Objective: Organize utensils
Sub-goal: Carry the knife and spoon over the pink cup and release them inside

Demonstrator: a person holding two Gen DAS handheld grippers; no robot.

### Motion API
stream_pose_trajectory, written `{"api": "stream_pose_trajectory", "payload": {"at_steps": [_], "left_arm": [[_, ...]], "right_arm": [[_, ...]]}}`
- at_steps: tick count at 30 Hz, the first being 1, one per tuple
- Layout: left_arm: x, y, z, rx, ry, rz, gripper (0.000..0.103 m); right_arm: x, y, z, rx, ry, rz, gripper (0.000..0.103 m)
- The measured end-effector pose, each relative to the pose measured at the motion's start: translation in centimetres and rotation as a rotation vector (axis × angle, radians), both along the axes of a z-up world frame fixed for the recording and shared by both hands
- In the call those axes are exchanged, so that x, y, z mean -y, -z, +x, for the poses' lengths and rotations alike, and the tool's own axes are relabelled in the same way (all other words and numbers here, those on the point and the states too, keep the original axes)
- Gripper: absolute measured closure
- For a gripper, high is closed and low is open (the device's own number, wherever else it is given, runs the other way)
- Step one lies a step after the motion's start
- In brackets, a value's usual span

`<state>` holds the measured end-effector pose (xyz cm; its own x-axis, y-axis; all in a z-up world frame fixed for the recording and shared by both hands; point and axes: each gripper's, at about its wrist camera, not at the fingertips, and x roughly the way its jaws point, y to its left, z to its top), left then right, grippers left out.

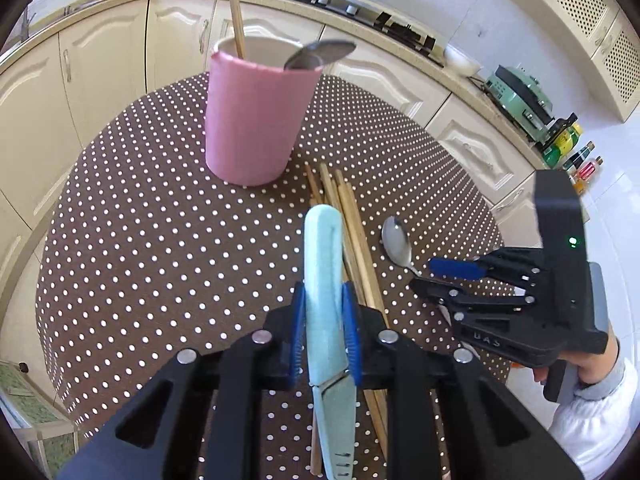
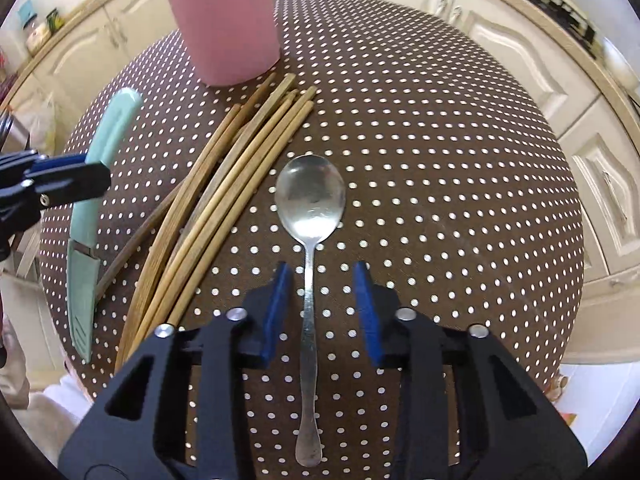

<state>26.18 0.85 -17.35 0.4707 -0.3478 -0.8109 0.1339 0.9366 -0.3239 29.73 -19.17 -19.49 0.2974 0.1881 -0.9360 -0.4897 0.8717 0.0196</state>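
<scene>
Both jaws of my left gripper [image 1: 325, 332] are clamped on the handle of the mint knife [image 1: 323, 264]. Only this left wrist view shows a standing chopstick [image 1: 236, 8] and a second spoon [image 1: 320, 54] inside the pink cup [image 1: 252, 116]. In the right wrist view, my right gripper [image 2: 324, 308] stands apart, straddling the handle of the table spoon [image 2: 310, 200] without touching it, with loose chopsticks [image 2: 240, 160] just beside it on the dotted table [image 2: 440, 160].

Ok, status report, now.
Left tongs shut on knife. Right tongs open astride spoon handle. Chopsticks lie between, nothing blocking cup.
</scene>
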Motion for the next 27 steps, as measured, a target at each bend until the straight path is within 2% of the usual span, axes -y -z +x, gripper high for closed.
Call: {"api": "stream_pose_trajectory", "payload": {"at_steps": [1,8,15,20,25,27], "left_arm": [[-0.4,-0.2,-0.3,0.005,-0.002,-0.003,0.085],[-0.8,-2.6,-1.3,0.062,-0.001,-0.042,0.086],[-1.9,-5.4,-2.3,0.15,-0.001,-0.091,0.088],[-2.6,-7.4,-2.9,0.224,-0.011,-0.089,0.094],[-2.9,-8.3,-3.0,0.256,-0.016,-0.091,0.094],[-2.9,-8.6,-2.9,0.265,-0.018,-0.096,0.094]], "right_arm": [[0.0,0.1,0.2,-0.019,-0.004,0.005,0.097],[1.2,-0.2,0.6,-0.042,0.017,0.084,0.099],[4.0,-2.9,-1.3,0.05,0.032,0.203,0.1],[5.3,-5.9,-2.5,0.139,0.03,0.316,0.1],[6.3,-8.2,-2.8,0.227,0.035,0.409,0.1],[5.4,-9.5,-1.7,0.243,0.03,0.44,0.1]]}}
